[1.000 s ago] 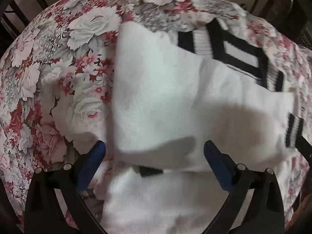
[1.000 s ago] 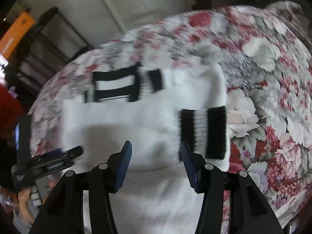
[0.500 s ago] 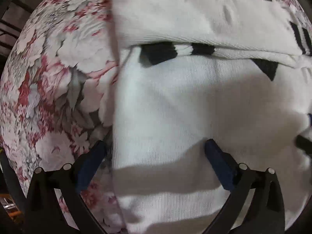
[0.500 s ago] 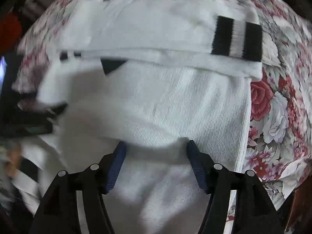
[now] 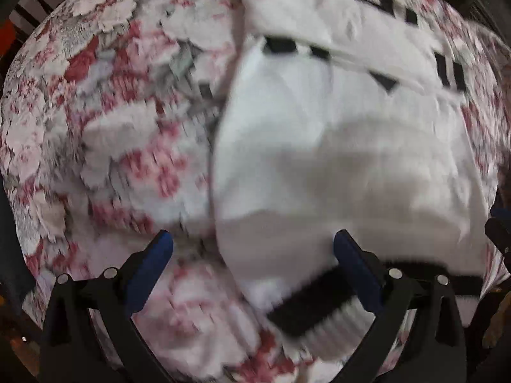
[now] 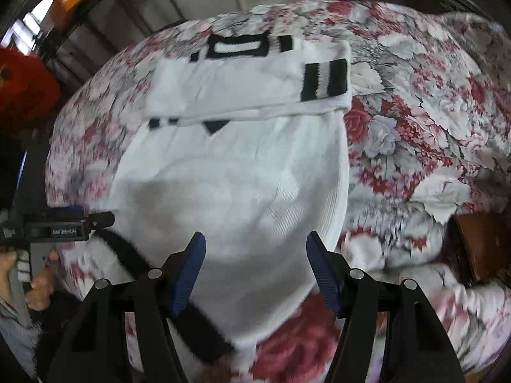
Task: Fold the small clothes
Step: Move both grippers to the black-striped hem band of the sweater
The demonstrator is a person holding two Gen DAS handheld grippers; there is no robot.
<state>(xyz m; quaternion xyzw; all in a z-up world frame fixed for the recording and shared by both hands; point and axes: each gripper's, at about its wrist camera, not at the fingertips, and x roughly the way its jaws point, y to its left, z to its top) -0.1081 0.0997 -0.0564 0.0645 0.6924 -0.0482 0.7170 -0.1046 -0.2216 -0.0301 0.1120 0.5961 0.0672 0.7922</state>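
- On the flowered bedspread (image 6: 415,121), a white sweater (image 6: 236,185) is lying flat, and it is the thing being folded.
- Across the far end of the white sweater, both sleeves are lying folded over its body, and one black-and-white striped cuff (image 6: 324,79) is showing near the sweater's right edge.
- At the near end of the white sweater, the black hem band (image 5: 319,300) is curling up off the bedspread.
- Over the sweater's near left corner, the left gripper (image 5: 252,252) is hanging with its jaws spread wide and nothing between them; one blue pad is sitting over the bedspread and the other over the sweater.
- Over the sweater's near middle, the right gripper (image 6: 255,255) is hanging with its jaws open too, and they are not pinching the cloth.
- Left of the sweater in the right wrist view, the left gripper is poking in from the side, and a hand (image 6: 38,274) is holding its handle.
- Right of the sweater, past the bedspread's edge, a brown wooden piece (image 6: 479,242) is showing.
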